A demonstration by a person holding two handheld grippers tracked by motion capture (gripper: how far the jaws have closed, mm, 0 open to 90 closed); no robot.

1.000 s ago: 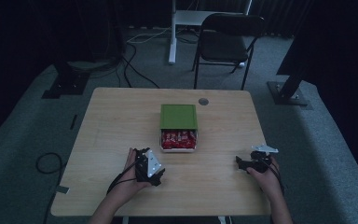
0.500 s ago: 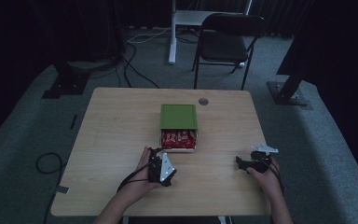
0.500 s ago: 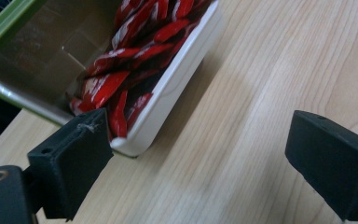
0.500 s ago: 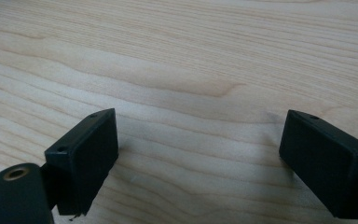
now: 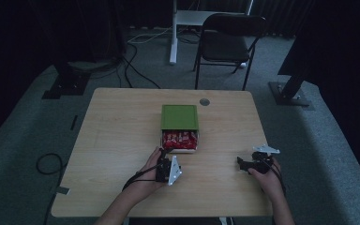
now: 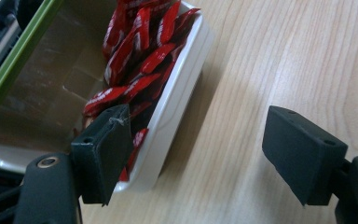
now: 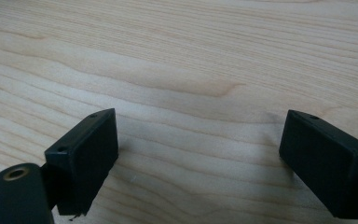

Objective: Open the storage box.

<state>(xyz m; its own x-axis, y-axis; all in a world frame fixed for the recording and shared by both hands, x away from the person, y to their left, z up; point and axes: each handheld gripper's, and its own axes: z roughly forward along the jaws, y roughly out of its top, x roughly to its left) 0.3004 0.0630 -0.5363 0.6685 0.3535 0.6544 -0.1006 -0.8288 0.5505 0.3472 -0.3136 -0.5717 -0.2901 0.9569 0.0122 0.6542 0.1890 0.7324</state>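
A green box [image 5: 180,116] lies mid-table with its white tray [image 5: 183,150] slid out toward me, full of red candy packets [image 5: 180,138]. My left gripper [image 5: 164,159] sits at the tray's near left corner. In the left gripper view the tray's white wall [image 6: 179,100] runs between the jaws: one jaw is over the red packets [image 6: 144,56], the other over bare wood. The left gripper [image 6: 198,116] has just been closing, but its pads touch nothing. My right gripper [image 5: 242,163] rests on the table at the right, open [image 7: 199,121] over bare wood.
A round grommet [image 5: 204,101] sits in the wooden table [image 5: 122,122] behind the box. Beyond the far edge stand a black chair [image 5: 229,37] and a white desk leg [image 5: 173,33]. Black stand bases [image 5: 65,84] and cables lie on the floor.
My left hand has moved right and forward, up to the tray's near corner. The right hand has stayed still.
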